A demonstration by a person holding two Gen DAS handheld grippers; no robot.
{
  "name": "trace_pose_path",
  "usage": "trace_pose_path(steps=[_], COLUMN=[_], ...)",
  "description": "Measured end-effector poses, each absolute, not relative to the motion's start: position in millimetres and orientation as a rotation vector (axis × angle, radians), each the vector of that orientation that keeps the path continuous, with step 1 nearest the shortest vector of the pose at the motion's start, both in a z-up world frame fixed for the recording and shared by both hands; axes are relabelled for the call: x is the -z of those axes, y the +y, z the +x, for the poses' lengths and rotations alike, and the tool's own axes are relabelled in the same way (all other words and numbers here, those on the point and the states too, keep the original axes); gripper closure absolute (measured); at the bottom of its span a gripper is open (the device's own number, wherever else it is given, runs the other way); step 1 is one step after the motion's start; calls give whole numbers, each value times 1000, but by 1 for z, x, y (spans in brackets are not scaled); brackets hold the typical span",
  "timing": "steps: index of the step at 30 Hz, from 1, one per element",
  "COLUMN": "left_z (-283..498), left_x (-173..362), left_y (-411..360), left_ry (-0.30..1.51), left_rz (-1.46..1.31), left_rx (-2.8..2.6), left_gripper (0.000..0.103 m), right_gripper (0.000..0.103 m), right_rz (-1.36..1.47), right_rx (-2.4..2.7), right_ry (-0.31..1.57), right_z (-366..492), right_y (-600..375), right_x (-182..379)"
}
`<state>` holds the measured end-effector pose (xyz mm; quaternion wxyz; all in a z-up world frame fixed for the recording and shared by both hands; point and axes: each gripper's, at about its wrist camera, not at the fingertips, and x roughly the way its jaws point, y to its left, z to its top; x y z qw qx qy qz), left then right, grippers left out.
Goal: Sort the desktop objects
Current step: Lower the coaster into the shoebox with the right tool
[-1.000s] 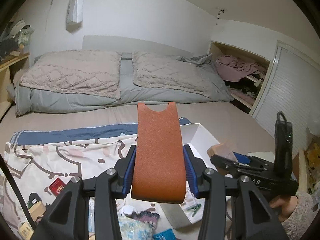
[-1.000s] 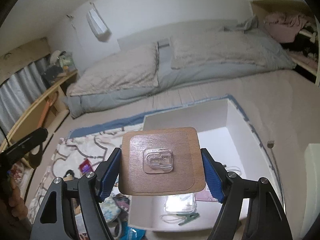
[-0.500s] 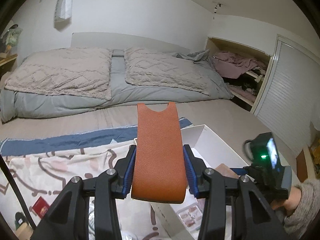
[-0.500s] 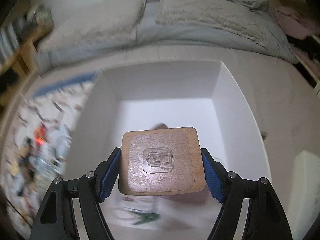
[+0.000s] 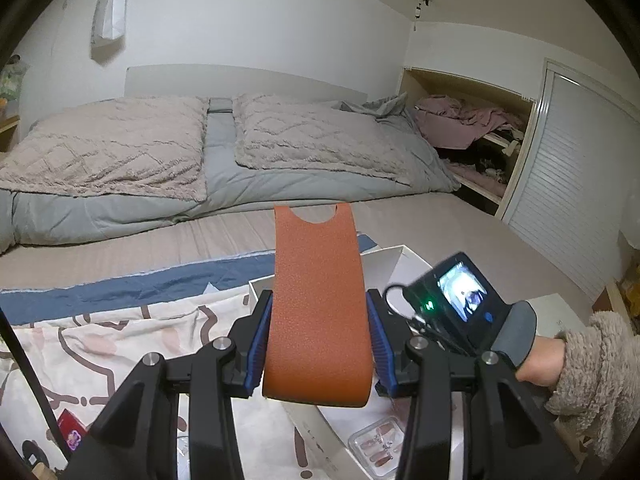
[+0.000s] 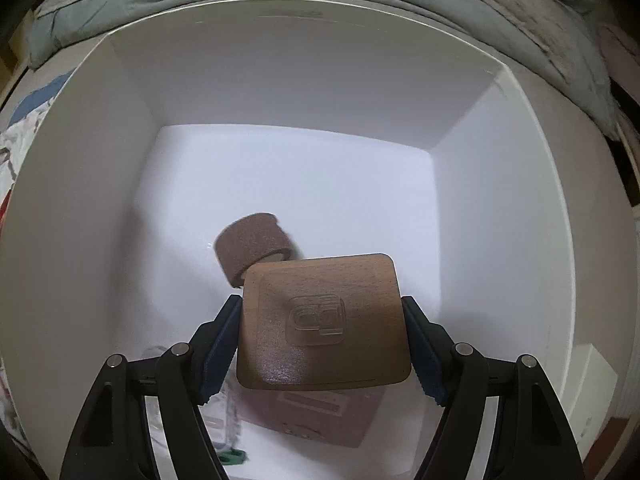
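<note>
My left gripper (image 5: 318, 350) is shut on an orange leather sleeve (image 5: 318, 300) that stands upright between its blue pads, above the patterned cloth (image 5: 100, 344). My right gripper (image 6: 322, 344) is shut on a square wooden plate (image 6: 322, 324) with a clear plastic hook on top, and holds it low inside the white box (image 6: 280, 92). A brown roll of tape (image 6: 252, 246) lies on the box floor just beyond the plate. The right gripper's camera body (image 5: 460, 300) shows in the left wrist view over the box (image 5: 384, 258).
In the box lie a brownish flat packet (image 6: 320, 416), a green clip (image 6: 232, 458) and a clear case of nail tips (image 5: 378, 446). A red item (image 5: 72, 432) lies on the cloth at lower left. The bed with grey pillows (image 5: 312, 140) is behind.
My right gripper has dropped deeper into the white box with the wooden plate, close to the brown roll. My left gripper still holds the orange sleeve and has shifted slightly right.
</note>
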<state>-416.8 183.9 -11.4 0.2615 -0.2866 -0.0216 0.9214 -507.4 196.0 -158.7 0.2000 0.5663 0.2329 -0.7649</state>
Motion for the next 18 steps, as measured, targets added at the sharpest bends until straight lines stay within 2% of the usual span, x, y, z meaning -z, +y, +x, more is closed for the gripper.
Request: trace_pose_path(steps=[5,11,18], left_z=[-418,-421,-417], left_x=[13,16,23], left_y=[182,185,203], left_ry=[-70,-103,-57], left_rz=[-777,-794,-806], left_rx=[-2497,-2481,-2456], left_gripper=[59,59,59], right_gripper=[26,26,26], right_rz=[1558,1602,1692], right_rx=[2139,2101,2056], right_ry=[543,575,564], right_z=[-502,-473,-456], right_y=[203,238,263], right_x=[143,139,149])
